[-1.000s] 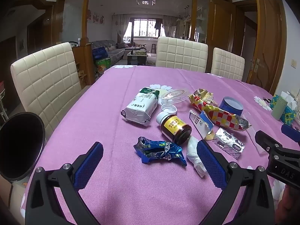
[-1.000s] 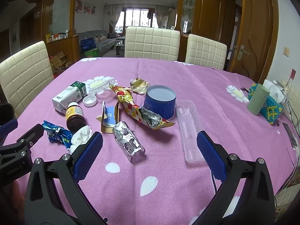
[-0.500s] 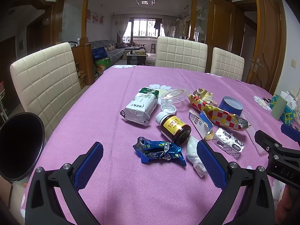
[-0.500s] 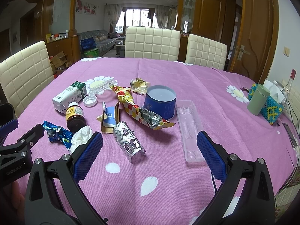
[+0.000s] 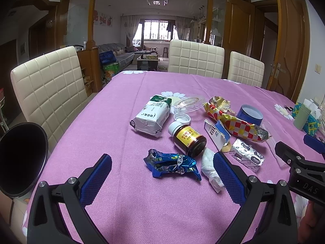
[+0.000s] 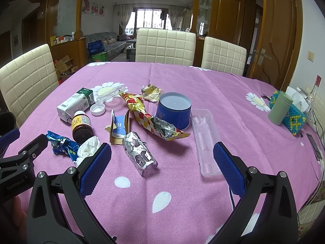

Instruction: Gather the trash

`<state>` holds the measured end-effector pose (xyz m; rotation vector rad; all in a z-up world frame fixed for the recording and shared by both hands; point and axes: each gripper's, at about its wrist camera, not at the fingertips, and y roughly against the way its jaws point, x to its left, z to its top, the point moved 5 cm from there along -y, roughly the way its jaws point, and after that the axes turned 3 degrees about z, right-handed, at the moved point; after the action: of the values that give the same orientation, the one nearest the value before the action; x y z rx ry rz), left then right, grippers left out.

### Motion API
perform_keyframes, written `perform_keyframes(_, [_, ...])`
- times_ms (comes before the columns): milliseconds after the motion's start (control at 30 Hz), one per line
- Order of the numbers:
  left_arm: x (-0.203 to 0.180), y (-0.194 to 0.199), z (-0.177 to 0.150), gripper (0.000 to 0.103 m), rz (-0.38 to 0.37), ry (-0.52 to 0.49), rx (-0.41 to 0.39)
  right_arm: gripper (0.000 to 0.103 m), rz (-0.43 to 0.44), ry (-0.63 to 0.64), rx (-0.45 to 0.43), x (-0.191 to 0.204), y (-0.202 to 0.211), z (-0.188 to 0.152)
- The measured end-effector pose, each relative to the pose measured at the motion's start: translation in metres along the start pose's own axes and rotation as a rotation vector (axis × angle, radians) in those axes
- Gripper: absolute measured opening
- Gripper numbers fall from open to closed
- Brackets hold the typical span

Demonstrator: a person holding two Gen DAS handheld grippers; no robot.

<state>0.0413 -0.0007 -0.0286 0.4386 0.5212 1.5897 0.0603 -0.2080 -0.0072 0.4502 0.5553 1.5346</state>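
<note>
Trash lies scattered on the purple tablecloth [image 5: 126, 109]. My left gripper [image 5: 162, 179] is open, its blue pads flanking a crumpled blue foil wrapper [image 5: 172, 163] just ahead. A white tissue wad [image 5: 210, 167], a brown pill bottle [image 5: 187, 139] on its side and a white milk carton [image 5: 152, 116] lie beyond. My right gripper [image 6: 162, 166] is open above the cloth, with a silver blister pack [image 6: 139, 152] between its pads. A red-yellow checkered wrapper [image 6: 151, 120], a torn blue box [image 6: 118, 127], a blue round tin [image 6: 174, 112] and a clear plastic tray [image 6: 206, 140] lie ahead.
A black bin opening [image 5: 20, 158] sits at the table's left edge. Cream chairs [image 5: 48, 89] stand around the table. A green cup [image 6: 279, 108] and beaded tissue box [image 6: 295, 119] stand at the right. A phone [image 6: 314, 146] lies near the right edge.
Both grippers have barely shifted; the scene looks nearly the same and both stay open.
</note>
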Motion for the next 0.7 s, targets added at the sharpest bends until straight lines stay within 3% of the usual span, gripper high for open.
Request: perform_keyframes(700, [0.0006,-0.0004,0.0009,0.097,-0.001,0.000,0.004,0.099,0.001,0.001,0.006,0.0020,-0.0032,-0.0013])
